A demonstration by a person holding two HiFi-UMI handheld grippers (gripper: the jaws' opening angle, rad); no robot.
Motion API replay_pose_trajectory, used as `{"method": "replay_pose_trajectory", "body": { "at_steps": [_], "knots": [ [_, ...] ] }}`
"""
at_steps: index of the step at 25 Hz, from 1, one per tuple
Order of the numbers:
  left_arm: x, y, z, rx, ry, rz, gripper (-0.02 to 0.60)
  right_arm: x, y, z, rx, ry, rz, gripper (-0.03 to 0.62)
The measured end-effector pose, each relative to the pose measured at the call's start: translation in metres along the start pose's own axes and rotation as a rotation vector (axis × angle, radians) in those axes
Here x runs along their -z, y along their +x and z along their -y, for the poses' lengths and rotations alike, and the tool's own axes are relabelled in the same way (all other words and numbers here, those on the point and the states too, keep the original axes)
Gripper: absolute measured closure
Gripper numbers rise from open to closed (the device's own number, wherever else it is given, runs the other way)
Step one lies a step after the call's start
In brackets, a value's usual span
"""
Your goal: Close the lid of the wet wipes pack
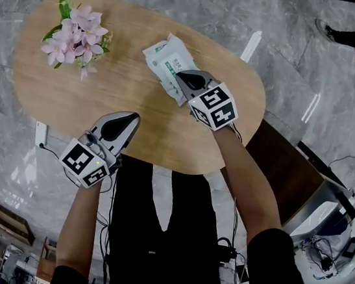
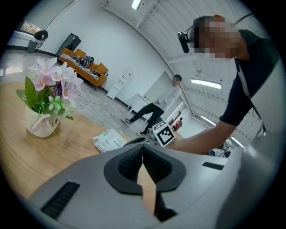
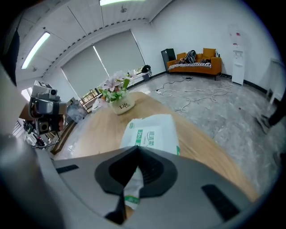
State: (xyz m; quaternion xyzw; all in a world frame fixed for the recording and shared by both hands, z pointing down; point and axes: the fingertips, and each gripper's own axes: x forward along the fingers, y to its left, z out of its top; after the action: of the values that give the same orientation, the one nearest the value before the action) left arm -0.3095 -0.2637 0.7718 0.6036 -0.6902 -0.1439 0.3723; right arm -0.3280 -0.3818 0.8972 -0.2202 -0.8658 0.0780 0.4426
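The white and green wet wipes pack lies flat on the oval wooden table, right of the middle. My right gripper is shut, its tips over the near end of the pack. Pack film shows through the slit below the closed jaws, and the lid is hidden beneath them. I cannot tell whether the tips touch the pack. My left gripper is shut on nothing and hovers at the table's front edge, well apart from the pack. Bare wood shows under its jaws.
A white pot of pink flowers stands at the table's far left. Grey marble floor surrounds the table. A person stands far back in the room, beyond an orange sofa.
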Motion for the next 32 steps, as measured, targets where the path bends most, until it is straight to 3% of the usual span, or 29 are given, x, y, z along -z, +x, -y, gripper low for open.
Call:
{"method": "replay_pose_trajectory", "body": {
  "at_steps": [5,10,19,22,24,28,32],
  "knots": [
    [0.001,-0.002,-0.003,-0.002,-0.002,0.002,0.565,0.003,0.007,-0.001,0.035,-0.099,-0.089,0.584],
    [0.002,-0.003,-0.001,0.001,-0.006,0.01,0.565,0.002,0.009,-0.001,0.061,-0.116,-0.129,0.585],
    [-0.017,-0.016,0.02,0.011,0.017,0.022,0.565,-0.008,-0.009,-0.015,0.055,-0.13,-0.086,0.583],
    [-0.04,-0.027,0.038,0.005,0.031,0.006,0.565,-0.039,-0.04,-0.037,0.05,-0.112,-0.011,0.583],
    [-0.072,-0.03,0.044,0.018,0.083,0.035,0.565,-0.078,-0.061,-0.04,0.063,-0.117,0.064,0.583],
    [-0.138,-0.046,0.074,0.076,0.18,0.096,0.565,-0.154,-0.112,-0.064,0.066,-0.13,0.193,0.583],
    [-0.19,-0.083,0.123,0.132,0.233,0.135,0.565,-0.213,-0.174,-0.115,0.046,-0.149,0.29,0.583]
  ]
}}
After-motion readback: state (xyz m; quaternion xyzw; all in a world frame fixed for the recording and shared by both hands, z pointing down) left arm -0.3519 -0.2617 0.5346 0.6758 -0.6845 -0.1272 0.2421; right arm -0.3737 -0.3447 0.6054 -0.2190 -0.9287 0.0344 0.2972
